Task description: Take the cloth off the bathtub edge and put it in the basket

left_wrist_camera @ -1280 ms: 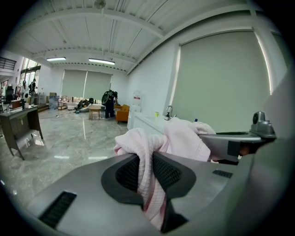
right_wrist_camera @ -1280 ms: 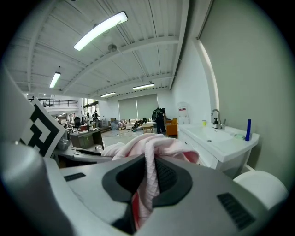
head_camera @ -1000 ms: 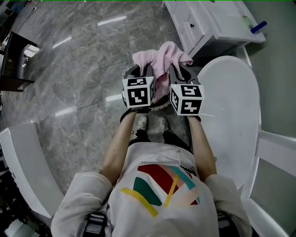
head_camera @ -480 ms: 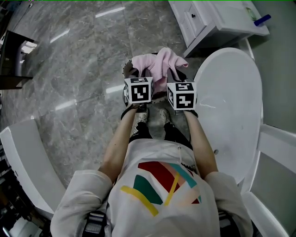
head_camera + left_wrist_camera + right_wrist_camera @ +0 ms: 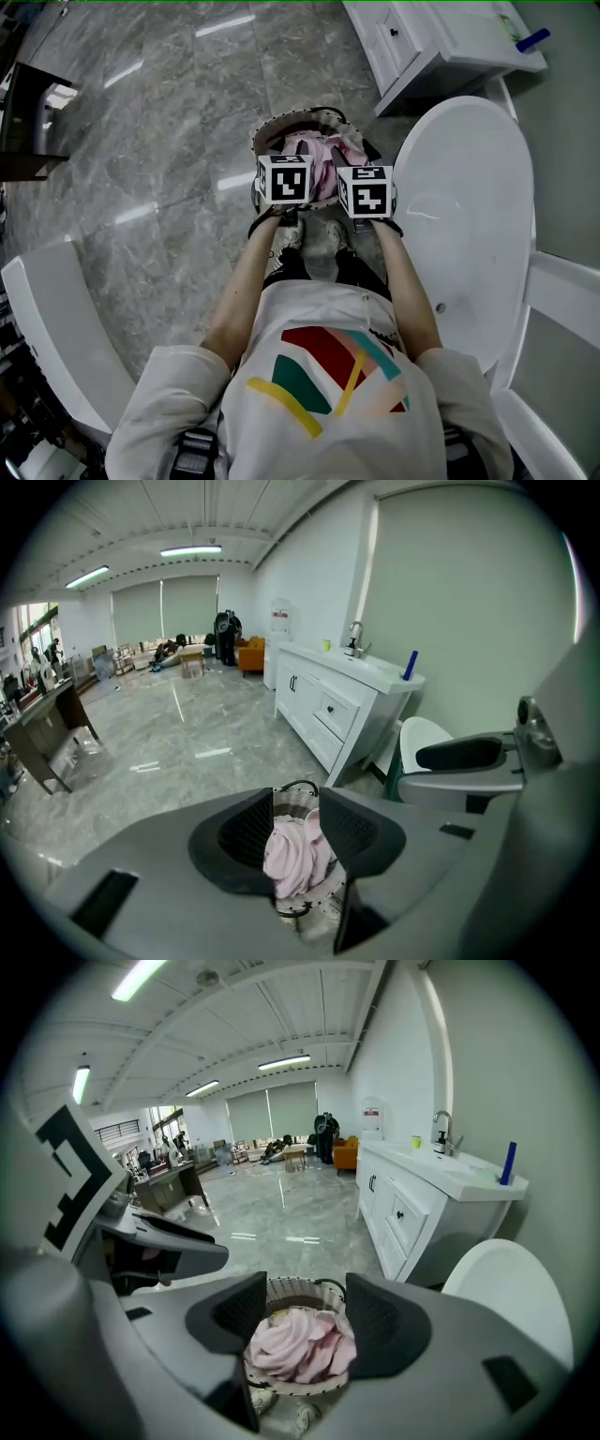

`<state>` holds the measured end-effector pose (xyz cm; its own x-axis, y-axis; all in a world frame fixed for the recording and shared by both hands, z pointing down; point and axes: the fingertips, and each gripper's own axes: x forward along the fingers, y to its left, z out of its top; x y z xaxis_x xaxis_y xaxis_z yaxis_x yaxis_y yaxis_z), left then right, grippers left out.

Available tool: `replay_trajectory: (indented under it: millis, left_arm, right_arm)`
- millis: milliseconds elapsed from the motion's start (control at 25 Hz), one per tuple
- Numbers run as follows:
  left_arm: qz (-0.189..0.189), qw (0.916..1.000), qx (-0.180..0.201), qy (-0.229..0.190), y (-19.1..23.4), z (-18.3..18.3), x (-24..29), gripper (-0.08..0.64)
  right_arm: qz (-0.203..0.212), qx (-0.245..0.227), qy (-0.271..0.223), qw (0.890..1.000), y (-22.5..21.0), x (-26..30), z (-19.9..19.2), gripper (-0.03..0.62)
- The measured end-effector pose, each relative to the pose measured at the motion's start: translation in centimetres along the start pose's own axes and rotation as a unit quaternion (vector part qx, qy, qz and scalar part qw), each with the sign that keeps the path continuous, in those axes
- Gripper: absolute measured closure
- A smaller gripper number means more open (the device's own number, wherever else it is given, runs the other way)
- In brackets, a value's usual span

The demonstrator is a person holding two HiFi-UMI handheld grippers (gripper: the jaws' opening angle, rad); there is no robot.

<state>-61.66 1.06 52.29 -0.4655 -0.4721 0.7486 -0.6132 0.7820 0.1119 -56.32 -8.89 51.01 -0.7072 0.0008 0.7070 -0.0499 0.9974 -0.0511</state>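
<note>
— Head view?
— My left gripper (image 5: 284,173) and right gripper (image 5: 363,183) hang over the basket (image 5: 277,126). The pink cloth (image 5: 314,155) lies inside it.
— Left gripper view?
— My jaws have just been opening. The gap is narrow and they pinch nothing.
— Right gripper view?
— They have just been opening too, wider. The cloth is heaped in the basket below.

Bright, even indoor light. Source: ceiling strips (image 5: 190,550), high ahead of left gripper (image 5: 296,803) and right gripper (image 5: 307,1286). White glare streaks on floor (image 5: 169,122) beyond them. Shadows soft. Gripper views fisheye, corners black; nearest parts slightly soft.
</note>
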Motion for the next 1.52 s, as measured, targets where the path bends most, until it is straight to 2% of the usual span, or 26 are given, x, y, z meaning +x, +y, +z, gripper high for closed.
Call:
replay_trajectory:
  millis: [280,520,680,760,800,920,1080,1160,1240,1360,1440,1520]
  left_arm:
    - [-0.001,1.0,-0.006,-0.005,0.1,-0.1,-0.8,0.425]
    - [-0.003,0.9998,-0.009,-0.016,0.3,0.8,-1.2,0.425]
    - [0.003,0.9984,0.001,-0.056,0.7,4.5,-2.6,0.425]
    - [0.002,0.9958,-0.002,-0.092,0.8,7.6,-4.0,0.426]
    - [0.002,0.9938,-0.003,-0.111,0.8,9.2,-5.0,0.428]
    - [0.011,0.984,0.007,-0.178,0.7,13.9,-8.7,0.503]
    - [0.017,0.9632,0.019,-0.268,-0.3,18.5,-14.6,0.525]
    - [0.021,0.9532,0.026,-0.3,-0.8,19.8,-17.2,0.528]
    - [0.035,0.9431,0.048,-0.327,-1.2,20.3,-19.2,0.531]
    - [0.049,0.9315,0.079,-0.352,-1.9,19.4,-21.1,0.54]
    - [0.045,0.9324,0.077,-0.35,-2.3,18.0,-21.8,0.54]
    - [0.04,0.9383,0.064,-0.337,-2.6,16.5,-22.0,0.541]
  right_arm:
    - [0.002,0.005,0.01,1.0,0.2,-0.3,-0.9,0.336]
    - [-0.001,0.012,0.003,1.0,0.1,-0.4,-0.1,0.336]
    - [0.002,0.02,-0.046,0.999,-0.5,-1.4,4.1,0.34]
    - [-0.004,0.014,-0.097,0.995,-1.0,-2.9,7.9,0.402]
    - [-0.012,0.008,-0.127,0.992,-1.2,-4.0,10.0,0.44]
    - [-0.032,-0.01,-0.216,0.976,-1.3,-8.1,15.5,0.527]
    - [-0.025,-0.017,-0.31,0.95,-0.2,-13.8,20.3,0.565]
    - [-0.019,-0.012,-0.346,0.938,0.4,-16.5,21.7,0.578]
    - [-0.018,-0.011,-0.368,0.93,0.9,-18.5,22.0,0.58]
    - [-0.023,-0.005,-0.366,0.93,1.3,-19.9,20.4,0.58]
    - [-0.024,0.002,-0.354,0.935,1.5,-19.9,18.5,0.58]
    - [-0.022,0.001,-0.337,0.941,1.6,-19.5,16.8,0.58]
